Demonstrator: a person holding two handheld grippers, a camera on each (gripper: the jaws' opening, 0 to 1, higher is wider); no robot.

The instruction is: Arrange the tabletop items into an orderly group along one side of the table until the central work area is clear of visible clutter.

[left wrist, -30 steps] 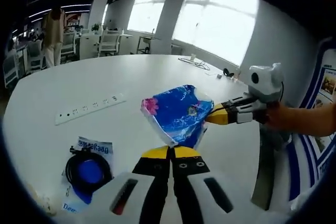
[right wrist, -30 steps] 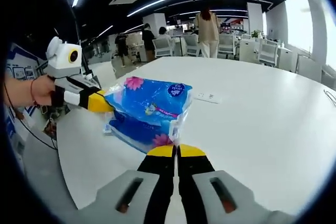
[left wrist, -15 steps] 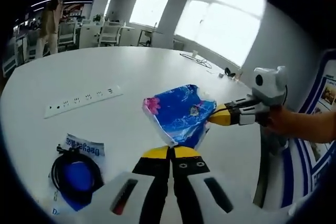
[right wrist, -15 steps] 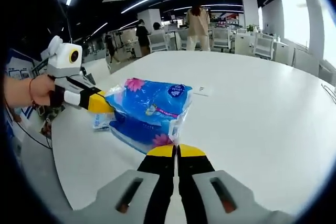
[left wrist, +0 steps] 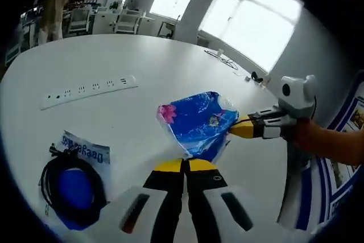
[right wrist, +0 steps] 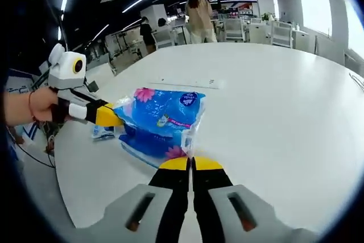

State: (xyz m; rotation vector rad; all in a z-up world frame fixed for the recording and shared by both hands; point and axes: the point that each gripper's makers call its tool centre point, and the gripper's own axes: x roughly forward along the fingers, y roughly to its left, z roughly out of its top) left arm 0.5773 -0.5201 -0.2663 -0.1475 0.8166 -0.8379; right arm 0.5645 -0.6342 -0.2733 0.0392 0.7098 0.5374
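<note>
A blue tissue pack [left wrist: 196, 122] with pink flowers hangs between both grippers over the white table [left wrist: 114, 55]. My left gripper [left wrist: 183, 161] is shut on the pack's near corner. From the right, the right gripper [left wrist: 238, 131] pinches its far side with yellow tips. In the right gripper view the same pack [right wrist: 162, 122] sits straight ahead. My right gripper [right wrist: 191, 160] is shut on its plastic edge, and the left gripper [right wrist: 111, 119] clamps it from the left. Whether the pack touches the table I cannot tell.
A white power strip [left wrist: 88, 90] lies further out on the table. A coiled black cable on a blue packet [left wrist: 74, 179] lies near the left. Loose cables [left wrist: 223, 58] rest by the far edge. A person [right wrist: 199, 11] stands among distant desks and chairs.
Both views have tilted and shifted with the hands, so the table looks nearer. The tissue pack stays clamped between the two grippers in the same way.
</note>
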